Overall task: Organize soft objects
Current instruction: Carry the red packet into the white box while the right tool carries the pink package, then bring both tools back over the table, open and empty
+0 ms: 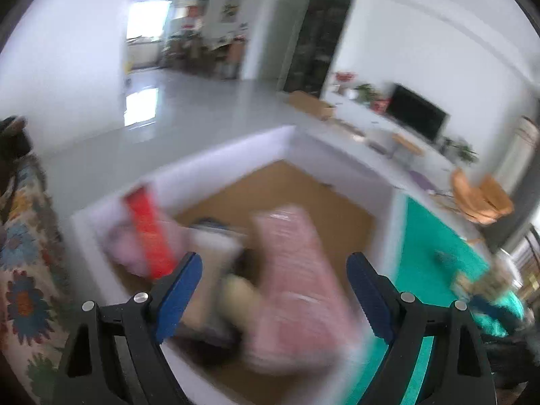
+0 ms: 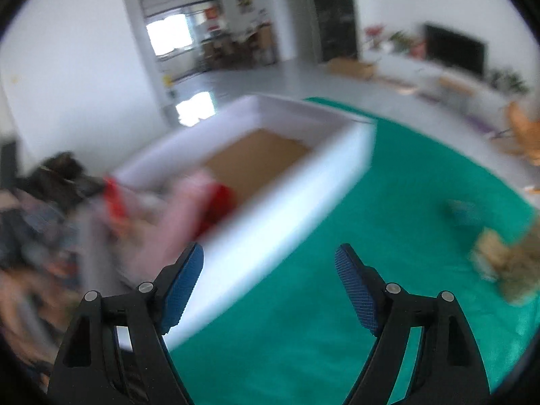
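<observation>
A white box (image 1: 344,165) with a brown bottom stands on the green cloth (image 1: 435,249). Inside lie a pink striped soft piece (image 1: 297,280), a red piece (image 1: 148,233), a pale pink one (image 1: 131,249) and a beige one (image 1: 236,293), all blurred. My left gripper (image 1: 273,283) is open above the box, with the pink striped piece between its fingers but not pinched. My right gripper (image 2: 270,280) is open and empty over the box's near wall (image 2: 303,199) and the green cloth (image 2: 371,270). A brownish plush object (image 2: 506,260) lies on the cloth at the right.
A flowered fabric (image 1: 23,270) is at the left. A dark pile of things (image 2: 50,182) sits left of the box. Beyond are a grey floor (image 1: 202,108), a TV unit (image 1: 415,114), a cardboard box (image 1: 310,104) and an orange chair (image 1: 479,199).
</observation>
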Motion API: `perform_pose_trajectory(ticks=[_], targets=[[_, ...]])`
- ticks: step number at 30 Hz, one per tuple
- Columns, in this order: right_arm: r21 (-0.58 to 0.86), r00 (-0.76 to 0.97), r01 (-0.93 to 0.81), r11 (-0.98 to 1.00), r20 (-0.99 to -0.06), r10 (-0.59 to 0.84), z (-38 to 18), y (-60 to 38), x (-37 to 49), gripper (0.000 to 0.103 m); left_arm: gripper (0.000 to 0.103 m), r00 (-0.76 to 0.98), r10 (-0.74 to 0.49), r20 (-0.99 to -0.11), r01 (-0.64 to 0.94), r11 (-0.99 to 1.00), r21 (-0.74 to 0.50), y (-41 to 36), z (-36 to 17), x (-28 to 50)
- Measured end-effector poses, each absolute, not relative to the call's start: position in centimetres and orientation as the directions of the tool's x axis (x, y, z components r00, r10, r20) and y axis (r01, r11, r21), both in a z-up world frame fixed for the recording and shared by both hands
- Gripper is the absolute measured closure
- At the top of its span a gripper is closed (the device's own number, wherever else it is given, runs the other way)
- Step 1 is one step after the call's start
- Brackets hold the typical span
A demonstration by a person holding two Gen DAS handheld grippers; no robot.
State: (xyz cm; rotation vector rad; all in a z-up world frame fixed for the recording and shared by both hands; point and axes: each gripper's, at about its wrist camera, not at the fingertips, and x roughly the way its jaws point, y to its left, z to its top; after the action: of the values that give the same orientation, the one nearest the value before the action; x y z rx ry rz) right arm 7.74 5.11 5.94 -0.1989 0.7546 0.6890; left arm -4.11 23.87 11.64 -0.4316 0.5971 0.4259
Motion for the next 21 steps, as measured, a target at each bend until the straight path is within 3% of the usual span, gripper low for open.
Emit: perform_pose_trajectory(ticks=[3, 5, 7, 9, 16, 21], targets=[[-0.037, 0.621, -0.498, 0.866, -0.712, 0.327, 1.6, -2.0, 8.1, 0.020, 0.002, 0.803, 0.147, -0.578, -0.368, 0.885, -0.286, 16.9, 11.8, -3.6], [-0.090, 0.655, -0.393, 0.915, -0.726, 0.209, -0.7, -7.5, 7.8, 0.020, 0.001, 0.820, 0.053, -0.570, -0.266, 0.917, -0.297, 12.0, 11.3, -2.9], [-0.128, 0.684, -0.293, 0.948, -0.721, 0.114, -1.8, -12.3, 7.0, 0.020, 0.001, 0.789, -0.070, -0.610, -0.131, 0.951, -0.279, 6.5, 9.6, -1.4], [-0.149, 0.699, -0.224, 0.963, -0.713, 0.053, -2.5, -15.5, 6.3, 0.020, 0.001, 0.752, -0.115, -0.649, -0.054, 0.971, -0.234, 2.5, 7.8, 0.0], [-0.097, 0.684, -0.050, 0.994, -0.728, -0.036, -3.6, -22.5, 4.4, 0.020, 0.001, 0.644, -0.064, -0.762, -0.025, 0.994, -0.105, -3.4, 2.4, 3.9], [-0.105, 0.653, -0.060, 0.993, -0.756, -0.041, -4.3, -22.5, 5.1, 0.020, 0.001, 0.639, -0.013, -0.769, -0.044, 0.998, -0.054, -3.3, 0.5, 5.0]])
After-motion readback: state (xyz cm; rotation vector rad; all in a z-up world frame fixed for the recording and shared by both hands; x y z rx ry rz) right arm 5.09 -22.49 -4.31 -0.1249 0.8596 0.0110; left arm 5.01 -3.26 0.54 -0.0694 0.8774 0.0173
